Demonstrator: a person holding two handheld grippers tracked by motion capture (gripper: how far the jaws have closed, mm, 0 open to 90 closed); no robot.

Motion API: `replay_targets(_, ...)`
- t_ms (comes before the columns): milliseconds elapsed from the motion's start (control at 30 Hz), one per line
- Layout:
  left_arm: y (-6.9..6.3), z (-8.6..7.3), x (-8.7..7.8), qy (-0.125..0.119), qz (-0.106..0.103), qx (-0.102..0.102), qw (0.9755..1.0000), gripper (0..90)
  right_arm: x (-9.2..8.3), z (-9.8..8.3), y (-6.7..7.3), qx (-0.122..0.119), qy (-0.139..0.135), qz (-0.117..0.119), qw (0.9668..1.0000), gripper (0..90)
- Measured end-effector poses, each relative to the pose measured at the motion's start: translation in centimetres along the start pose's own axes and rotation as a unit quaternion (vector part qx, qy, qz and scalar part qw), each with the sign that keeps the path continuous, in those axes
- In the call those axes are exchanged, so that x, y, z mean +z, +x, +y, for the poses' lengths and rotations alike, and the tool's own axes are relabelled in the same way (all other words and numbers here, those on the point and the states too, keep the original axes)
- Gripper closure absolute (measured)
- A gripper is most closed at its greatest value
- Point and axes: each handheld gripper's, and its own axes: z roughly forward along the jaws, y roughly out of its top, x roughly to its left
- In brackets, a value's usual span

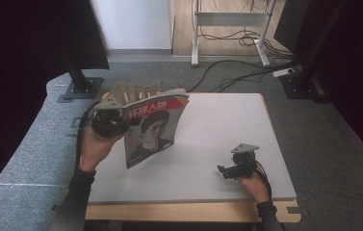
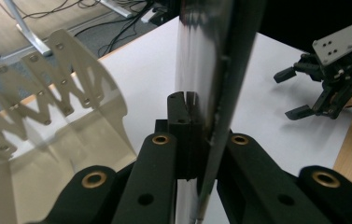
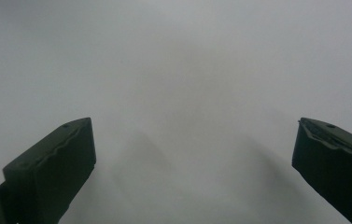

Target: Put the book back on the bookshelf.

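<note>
The left black two-jaw gripper [image 1: 114,118] is clamped on the edge of a glossy magazine with a red-titled portrait cover [image 1: 152,130], held upright above the white tabletop [image 1: 227,125]. The right black gripper [image 1: 229,171] rests low near the front edge, jaws spread wide; contact with the tabletop is unclear.

Glossy paper magazine [image 1: 154,129]; matt white table [image 1: 227,130], wood edge; rough grey carpet [image 1: 34,144].
</note>
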Motion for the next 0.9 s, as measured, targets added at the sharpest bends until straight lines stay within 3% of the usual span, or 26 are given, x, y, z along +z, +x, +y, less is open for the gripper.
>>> replay_targets(133, 0.5, -0.4, -0.9, -0.001, 0.009, -0.011, 0.9999, 87.1, 0.6, -0.7, 0.0, 0.004, 0.003, 0.000, 1.0000, 0.0)
replay_targets(400, 1.8, -1.5, -3.4, -0.009, 0.048, -0.033, 0.9983, 87.1, 0.6, -0.7, 0.0, 0.004, 0.001, -0.003, 1.0000, 0.0)
replay_targets(667, 3.7, -2.6, -6.6, -0.019, 0.091, -0.072, 0.9931, 87.1, 0.7, -0.8, 0.0, 0.004, 0.001, -0.004, 1.0000, 0.0)
replay_targets(733, 3.9, -2.6, -6.8, -0.020, 0.095, -0.074, 0.9925, 87.1, 0.6, -0.8, 0.0, 0.004, 0.001, -0.004, 1.0000, 0.0)
replay_targets(767, 4.3, -2.7, -7.2, -0.020, 0.108, -0.081, 0.9907, 87.1, 0.7, -0.8, 0.0, 0.004, 0.000, -0.004, 1.0000, 0.0)
replay_targets(900, 4.8, -2.8, -7.4, -0.020, 0.123, -0.087, 0.9884, 87.1, 0.7, -0.8, 0.0, 0.003, 0.000, -0.004, 1.0000, 0.0)
